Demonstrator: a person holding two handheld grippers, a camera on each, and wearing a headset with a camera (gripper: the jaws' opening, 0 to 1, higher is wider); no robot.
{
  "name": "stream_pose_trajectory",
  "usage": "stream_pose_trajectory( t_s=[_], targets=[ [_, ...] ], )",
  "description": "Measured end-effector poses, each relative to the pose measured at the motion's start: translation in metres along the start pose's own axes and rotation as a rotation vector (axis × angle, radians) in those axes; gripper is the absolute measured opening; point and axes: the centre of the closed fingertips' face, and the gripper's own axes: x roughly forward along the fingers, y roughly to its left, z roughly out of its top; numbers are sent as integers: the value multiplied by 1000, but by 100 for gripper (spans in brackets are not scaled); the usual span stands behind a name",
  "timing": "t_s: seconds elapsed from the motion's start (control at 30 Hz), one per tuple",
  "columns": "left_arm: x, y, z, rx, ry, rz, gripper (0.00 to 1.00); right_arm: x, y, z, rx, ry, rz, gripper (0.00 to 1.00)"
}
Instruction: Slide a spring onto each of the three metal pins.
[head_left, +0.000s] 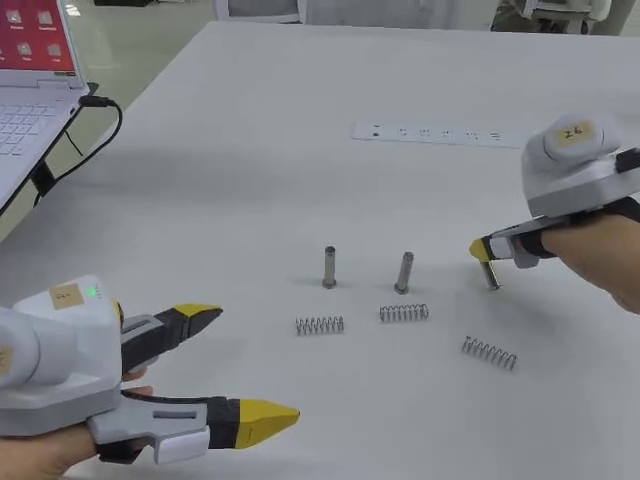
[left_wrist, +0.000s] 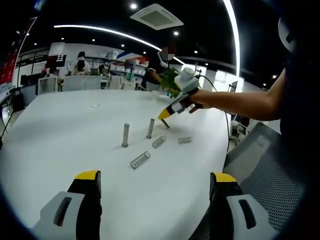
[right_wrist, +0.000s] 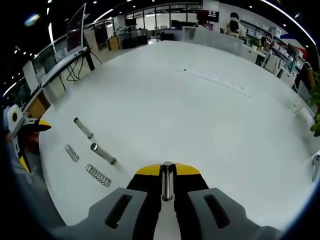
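Big white worktop (head_left: 250, 150), open office behind. Near left, the left hand-held gripper (head_left: 255, 365) gapes wide, empty. Three steel coil springs (head_left: 320, 325) lie flat, long axes left-right, in front of two upright metal pins (head_left: 329, 267). The right hand-held gripper (head_left: 484, 250) clamps the third pin (head_left: 492, 275), and the rightmost spring (head_left: 489, 352) lies just nearside of it.

Left pin (head_left: 329, 267) beside middle pin (head_left: 403, 272), three springs (head_left: 404, 313) before them, on table (head_left: 250, 150).

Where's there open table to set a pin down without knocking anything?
Widest bare stretch: between the power strip and the two standing pins. Also open: left of those pins, toward the laptop. Crowded: the three springs just in front of the pins, and by the right gripper, shut on the third pin.
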Motion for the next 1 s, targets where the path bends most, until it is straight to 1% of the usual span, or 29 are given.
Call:
stream_pose_trajectory(
  t_s=[0.53,1.0],
  targets=[
    [0,-2,1,11,1,-4,86,-16,5,-3,-7,-16,-9,5],
    [0,-3,2,14,1,-6,86,-24,7,-9,-12,-24,-13,5]
  ],
)
